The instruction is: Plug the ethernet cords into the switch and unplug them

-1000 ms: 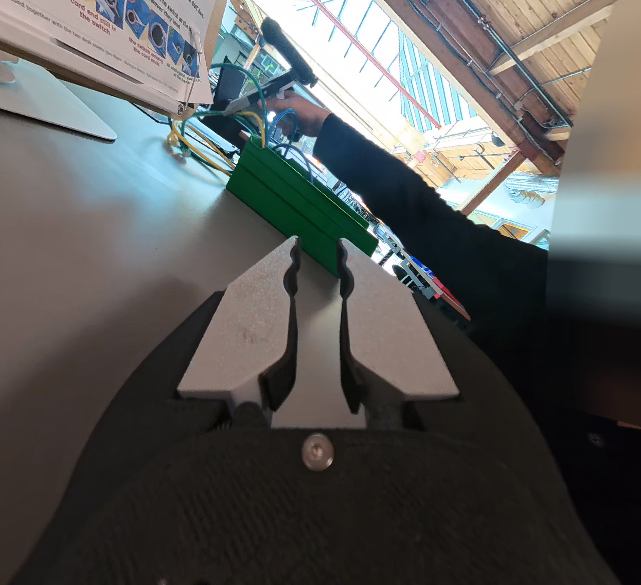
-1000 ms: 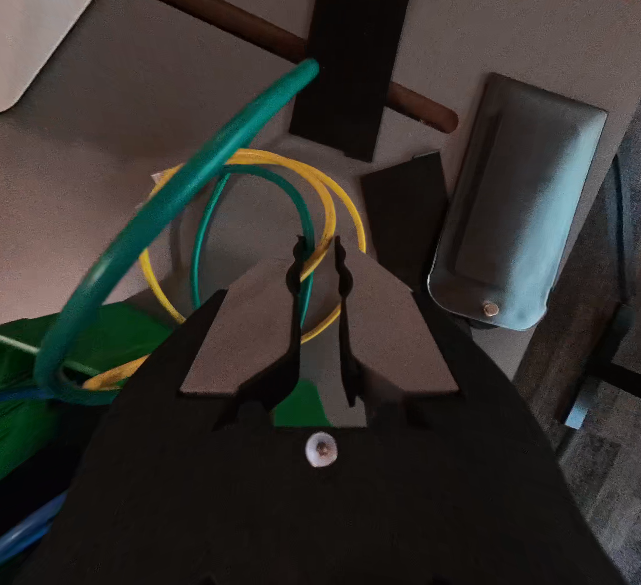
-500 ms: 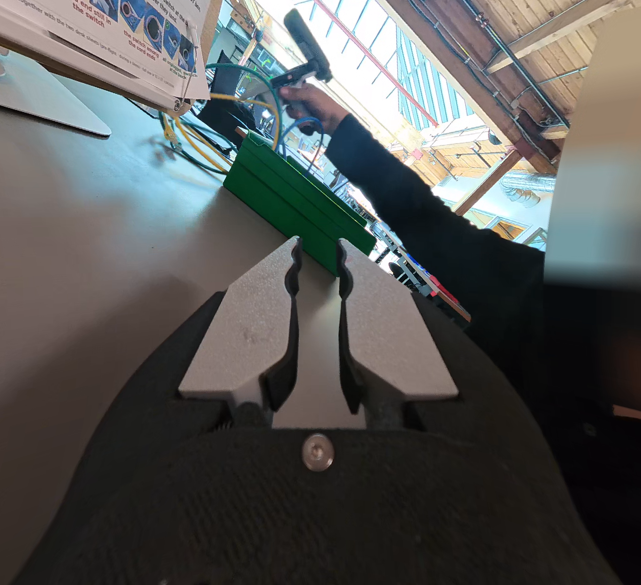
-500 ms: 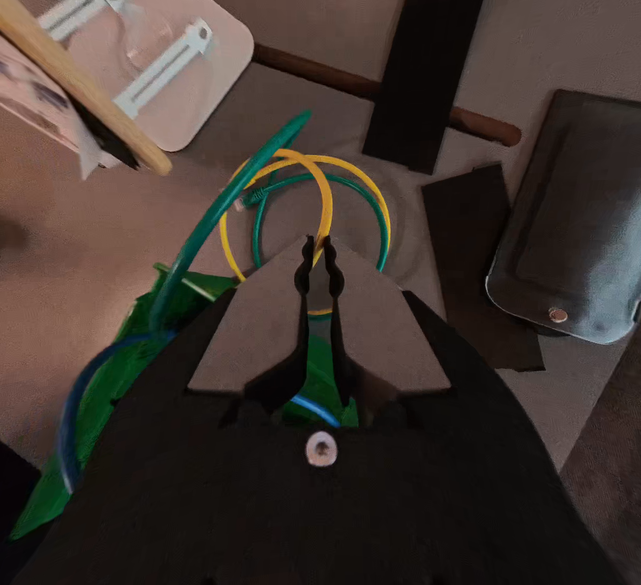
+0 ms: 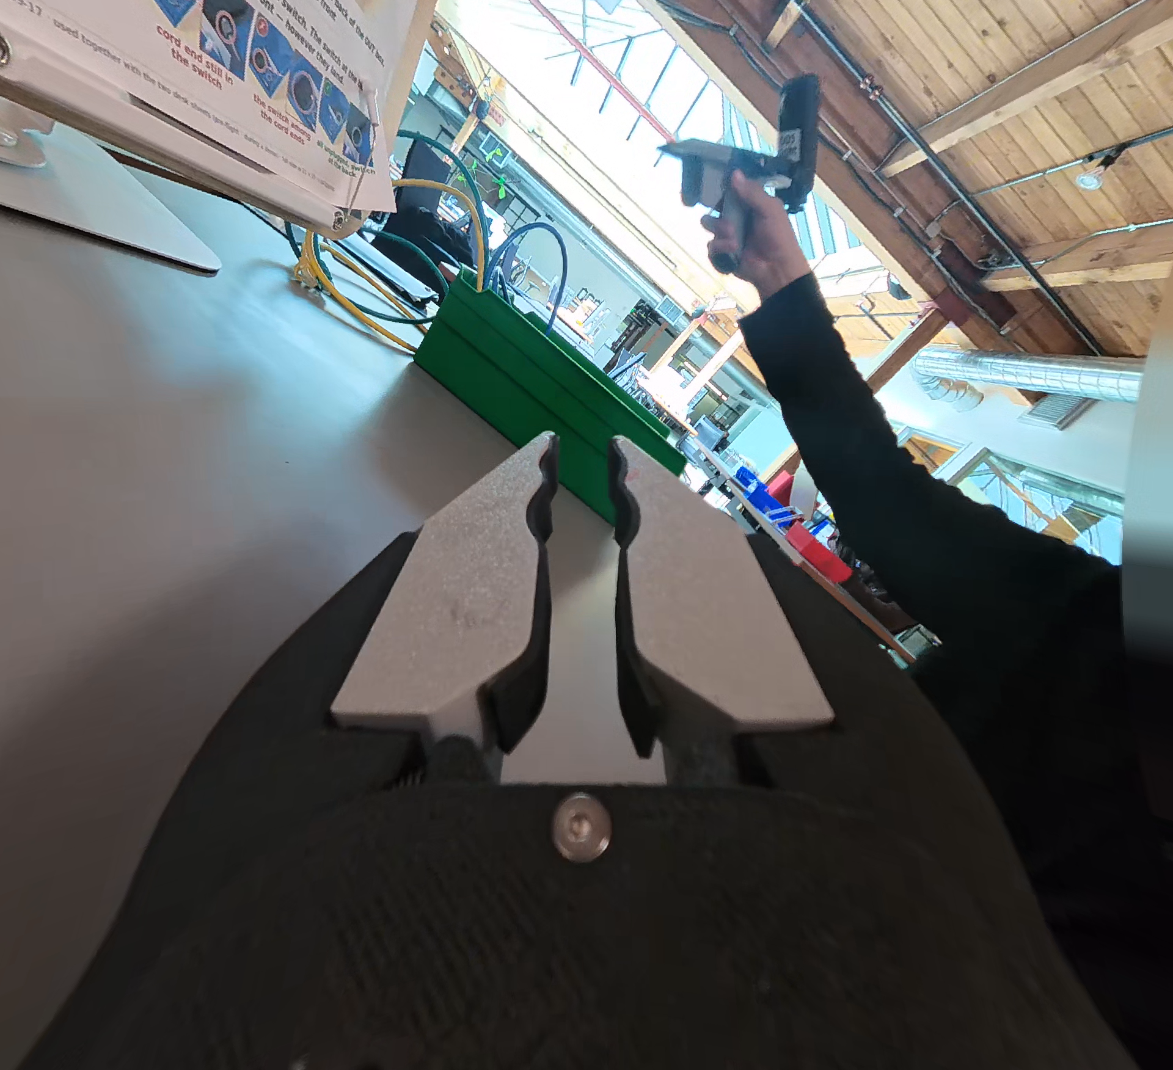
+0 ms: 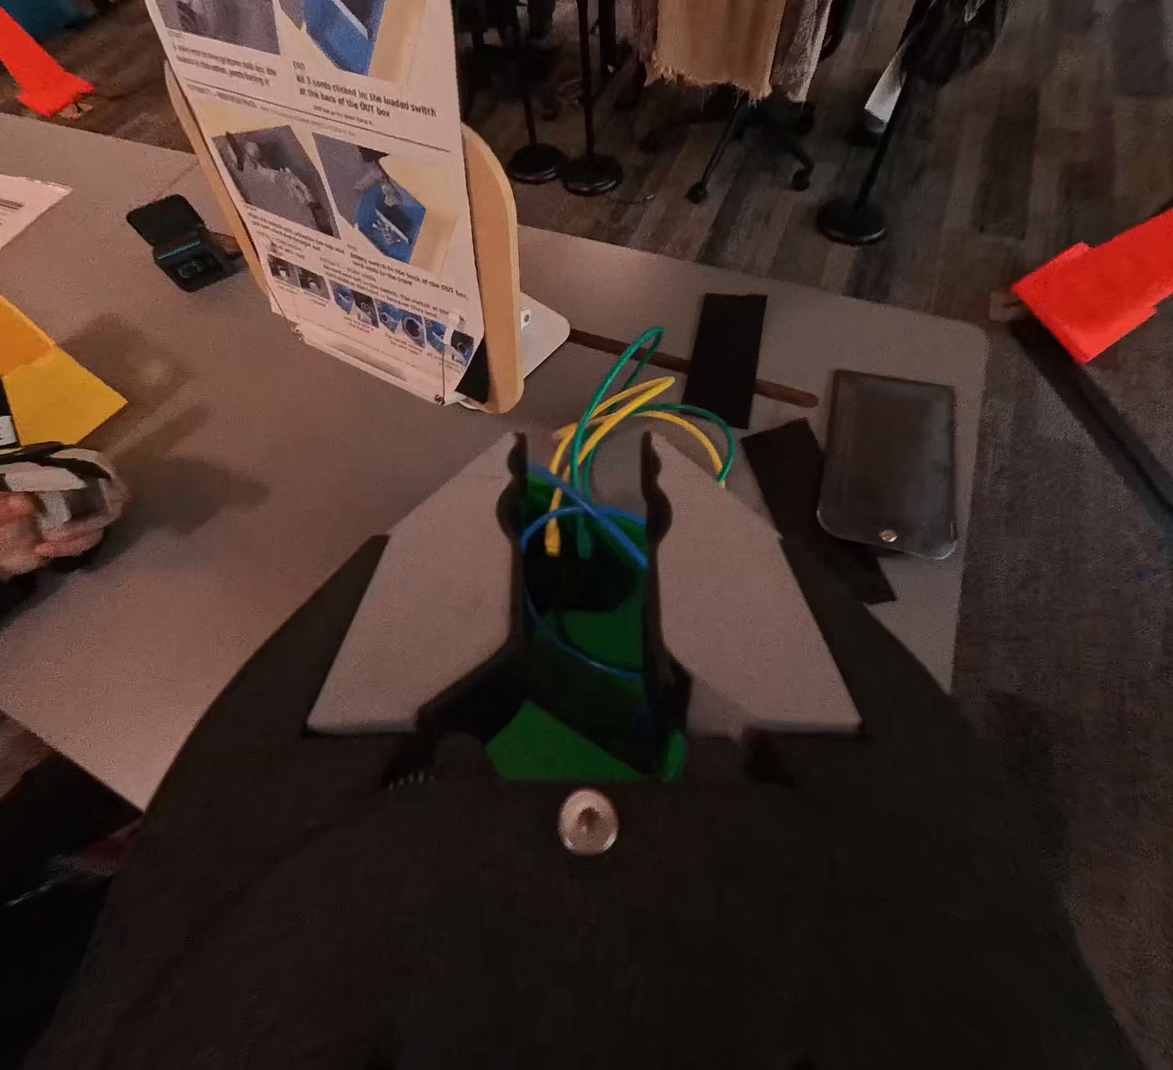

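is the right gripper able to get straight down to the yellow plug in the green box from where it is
Probably yes. The right gripper hangs open above the green box, and the yellow plug shows between its fingers. Only the blue cord looping across might snag.

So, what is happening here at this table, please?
A person holds tongs in each hand, working on cords at a green box on the table. The right tongs are raised above the box, open and empty, looking down at the yellow cord, green cord and blue cord that run into it. The left tongs rest low by the box, open, holding nothing.
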`<state>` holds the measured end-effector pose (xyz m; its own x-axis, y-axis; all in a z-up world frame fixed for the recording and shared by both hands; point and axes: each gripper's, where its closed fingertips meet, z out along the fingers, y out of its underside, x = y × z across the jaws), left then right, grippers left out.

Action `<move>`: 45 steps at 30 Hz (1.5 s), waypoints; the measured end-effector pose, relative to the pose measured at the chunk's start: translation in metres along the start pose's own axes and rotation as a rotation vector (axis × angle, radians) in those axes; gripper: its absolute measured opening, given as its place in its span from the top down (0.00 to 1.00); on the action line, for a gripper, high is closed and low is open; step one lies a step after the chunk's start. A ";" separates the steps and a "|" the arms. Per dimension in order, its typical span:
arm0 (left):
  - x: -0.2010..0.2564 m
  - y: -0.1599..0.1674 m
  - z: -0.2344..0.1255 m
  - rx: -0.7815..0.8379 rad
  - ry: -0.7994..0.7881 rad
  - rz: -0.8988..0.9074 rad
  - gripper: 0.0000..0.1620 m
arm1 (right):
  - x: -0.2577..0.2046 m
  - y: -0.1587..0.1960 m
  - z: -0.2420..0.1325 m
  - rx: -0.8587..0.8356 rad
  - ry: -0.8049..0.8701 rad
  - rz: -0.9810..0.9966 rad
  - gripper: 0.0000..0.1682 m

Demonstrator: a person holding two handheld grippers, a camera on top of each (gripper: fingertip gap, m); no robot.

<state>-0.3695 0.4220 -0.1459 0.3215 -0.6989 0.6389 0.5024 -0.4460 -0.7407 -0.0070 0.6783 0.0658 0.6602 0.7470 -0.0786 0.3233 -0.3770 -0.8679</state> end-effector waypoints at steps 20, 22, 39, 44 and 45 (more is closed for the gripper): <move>0.001 0.010 0.006 -0.064 0.009 -0.021 0.92 | 0.098 0.193 0.263 -0.971 0.059 0.218 0.22; 0.002 0.012 0.007 -0.078 0.013 -0.019 0.93 | 0.099 0.212 0.266 -1.022 0.034 0.199 0.28; 0.005 0.017 0.011 -0.102 0.031 -0.030 0.94 | 0.092 0.160 0.254 -0.699 0.073 0.074 0.96; 0.006 0.018 0.011 -0.109 0.028 -0.014 0.95 | 0.079 0.082 0.202 -0.380 0.113 0.020 0.96; 0.006 0.018 0.011 -0.104 0.029 -0.014 0.95 | 0.075 0.072 0.190 -0.332 0.113 0.010 0.96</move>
<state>-0.3499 0.4157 -0.1528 0.2914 -0.7072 0.6441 0.4198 -0.5105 -0.7504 -0.0625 0.8109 -0.0959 0.7294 0.6840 -0.0153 0.5072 -0.5555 -0.6589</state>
